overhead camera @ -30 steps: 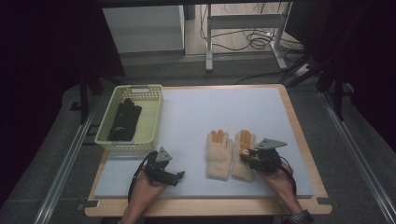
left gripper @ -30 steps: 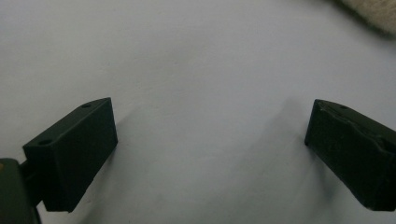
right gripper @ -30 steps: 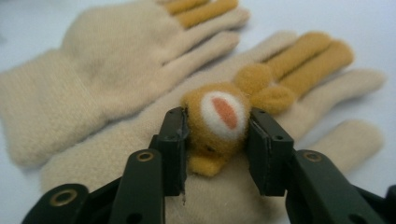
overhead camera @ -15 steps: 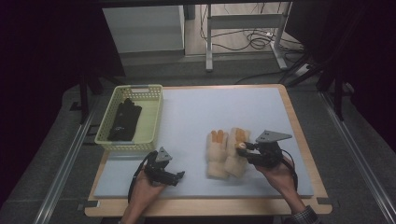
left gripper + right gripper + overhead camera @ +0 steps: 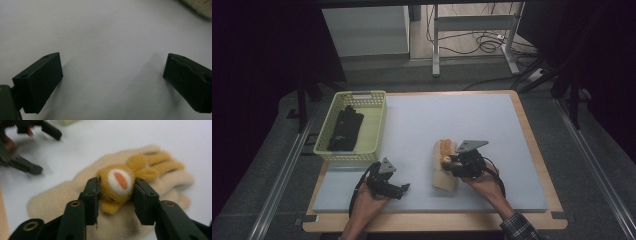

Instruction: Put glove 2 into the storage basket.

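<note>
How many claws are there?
2. The left claw hovers open over the mat, near its front edge. The right claw, whose jaws have just been opening, has the glove's orange teddy face between them.

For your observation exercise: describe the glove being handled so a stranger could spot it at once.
Start at the pale blue mat on the wooden table. Near its front edge, right of the yellow basket, lies a cream glove. Unlike the black item in the basket, it bears a fuzzy orange animal figure.

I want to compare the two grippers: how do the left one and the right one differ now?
The left gripper is open over bare mat; the right gripper has the glove's orange animal decoration between its fingers. The left is apart from the glove; the right is above it. Both have black fingers.
</note>
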{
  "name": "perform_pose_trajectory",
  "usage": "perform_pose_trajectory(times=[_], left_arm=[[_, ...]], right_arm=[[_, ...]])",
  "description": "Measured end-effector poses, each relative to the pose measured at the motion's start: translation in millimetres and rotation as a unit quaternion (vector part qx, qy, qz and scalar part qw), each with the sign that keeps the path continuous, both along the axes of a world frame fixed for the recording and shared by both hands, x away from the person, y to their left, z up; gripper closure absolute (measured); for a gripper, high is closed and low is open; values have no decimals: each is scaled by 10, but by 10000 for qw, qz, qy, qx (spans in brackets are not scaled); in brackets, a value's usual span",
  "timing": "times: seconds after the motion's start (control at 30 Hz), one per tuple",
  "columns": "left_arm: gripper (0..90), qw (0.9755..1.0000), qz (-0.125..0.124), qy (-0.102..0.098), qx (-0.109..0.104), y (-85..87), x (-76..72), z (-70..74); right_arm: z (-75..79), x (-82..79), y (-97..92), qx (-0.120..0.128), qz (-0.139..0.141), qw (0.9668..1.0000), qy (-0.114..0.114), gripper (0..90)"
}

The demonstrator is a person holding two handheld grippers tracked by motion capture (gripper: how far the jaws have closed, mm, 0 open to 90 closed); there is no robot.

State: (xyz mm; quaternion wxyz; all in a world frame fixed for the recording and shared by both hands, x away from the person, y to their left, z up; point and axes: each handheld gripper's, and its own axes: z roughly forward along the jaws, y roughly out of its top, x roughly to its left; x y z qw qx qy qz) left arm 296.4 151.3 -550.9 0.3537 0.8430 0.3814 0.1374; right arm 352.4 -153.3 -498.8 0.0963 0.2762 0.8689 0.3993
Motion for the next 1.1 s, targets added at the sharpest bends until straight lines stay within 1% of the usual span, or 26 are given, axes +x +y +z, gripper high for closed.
perform_pose_trajectory(times=[0.03, 0.07, 0.13, 0.17, 0.27, 0.3, 0.33, 0.4, 0.43, 0.5, 0.57, 0.6, 0.7, 0.8, 0.87, 0.97, 1.1], left_arm=[[26, 10000, 1, 1, -1, 0, 0, 0], [26, 10000, 1, 0, 0, 0, 0, 0], [26, 10000, 1, 0, 1, 0, 0, 0], [26, 10000, 1, -1, 1, 0, 0, 0], [26, 10000, 0, 0, 1, 0, 0, 0], [26, 10000, 1, 1, 1, 0, 0, 0], [26, 10000, 1, 0, 2, 0, 0, 0], [26, 10000, 1, 1, 2, -1, 0, 0], [26, 10000, 1, 1, 2, -1, 0, 0], [26, 10000, 1, 2, 1, -1, 0, 0], [26, 10000, 1, 1, 0, -1, 0, 0], [26, 10000, 1, 1, 1, -1, 0, 0], [26, 10000, 2, -1, 2, -1, 0, 0], [25, 10000, 5, -11, 8, -2, -2, 0], [25, 10000, 4, -11, 9, -2, -1, 0], [25, 10000, 5, -9, 8, -2, -1, 0], [25, 10000, 2, -5, 10, -1, 0, 0]], right_arm=[[-47, 10, 4, 6, -1, 10000, 66, 521], [-77, 13, -2, 63, -2, 9999, 103, 491], [-74, 10, -23, 166, 2, 9998, 141, 411], [-48, 2, -41, 177, -12, 9998, 129, 393], [68, -30, -166, 282, -94, 9996, 3, 385], [90, -37, -206, 303, -122, 9995, 8, 401], [110, -48, -263, 308, -159, 9994, 23, 443], [110, -77, -373, 222, -244, 9995, 22, 570], [87, -104, -437, 176, -291, 9994, 31, 671], [22, -146, -520, 141, -294, 9994, 98, 788], [-65, -191, -562, 71, -284, 9994, 169, 844], [-98, -208, -567, 66, -269, 9994, 203, 855], [-218, -260, -538, 35, -171, 9994, 308, 866], [-310, -287, -449, -45, -55, 9995, 295, 866], [-322, -296, -390, -13, -44, 9998, 215, 865], [-330, -286, -268, -7, 41, 9998, 200, 865], [-335, -274, -69, -79, 145, 9998, 99, 859]])
